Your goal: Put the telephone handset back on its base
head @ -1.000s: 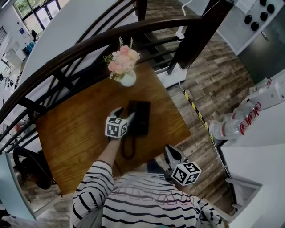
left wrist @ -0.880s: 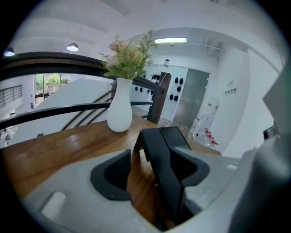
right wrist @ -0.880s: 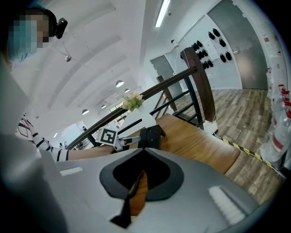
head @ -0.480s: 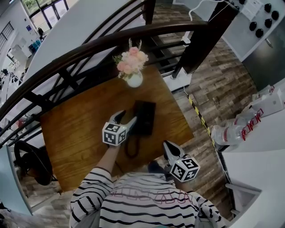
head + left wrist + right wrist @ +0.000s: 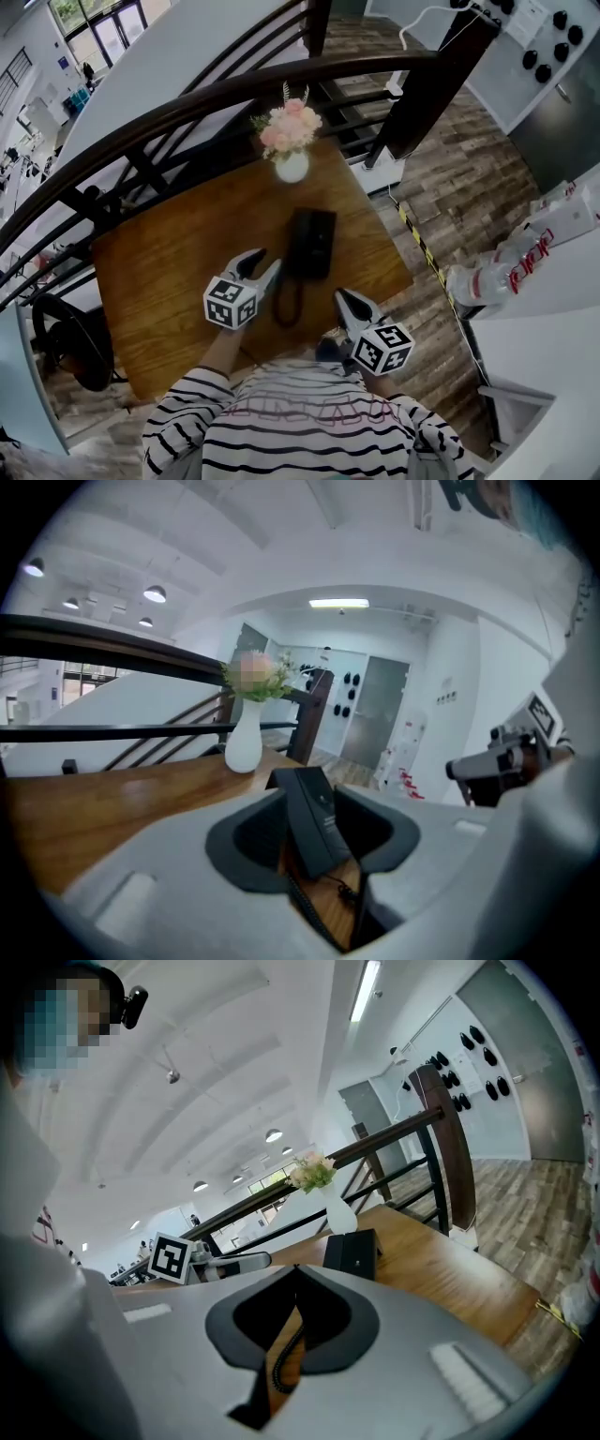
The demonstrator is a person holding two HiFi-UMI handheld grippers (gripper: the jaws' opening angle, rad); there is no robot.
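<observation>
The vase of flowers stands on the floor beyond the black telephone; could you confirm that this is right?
Not quite: the vase of flowers stands on the wooden table, not on the floor, beyond the black telephone, as the head view shows.

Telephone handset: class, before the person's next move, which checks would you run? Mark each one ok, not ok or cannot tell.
1. Handset lies along the telephone on its base: ok in the head view. Whether it is fully seated: cannot tell.
2. Left gripper has its fingers apart, holds nothing and is short of the telephone: ok.
3. Right gripper has its fingers together, with nothing in them: ok.
4. Cord is looped on the table close beside the left gripper. Whether it is free of that gripper: cannot tell.
5. Vase stands upright, apart from the telephone: ok.
</observation>
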